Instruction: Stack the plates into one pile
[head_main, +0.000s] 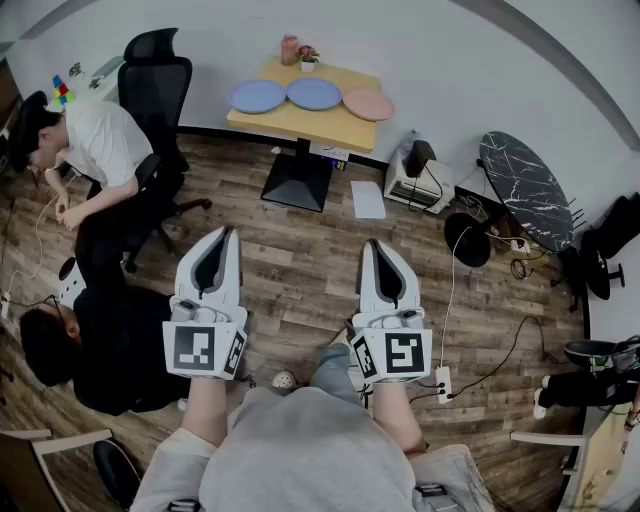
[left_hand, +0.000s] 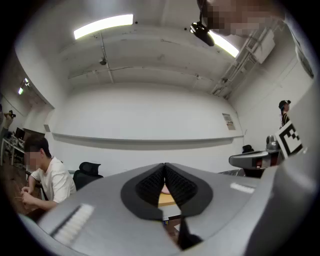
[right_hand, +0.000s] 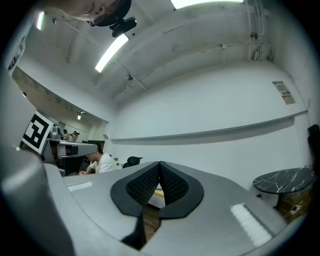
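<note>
Far ahead stands a small wooden table with three plates side by side: a blue plate at the left, a second blue plate in the middle and a pink plate at the right. My left gripper and right gripper hang over the wood floor, well short of the table. Both are shut with nothing between the jaws. In the left gripper view the left gripper points at the white wall, its tips touching. The right gripper looks the same in its own view.
A pink cup and a small potted plant stand at the table's back edge. A black office chair and a seated person are at the left. A round marble table, a white appliance and cables lie at the right.
</note>
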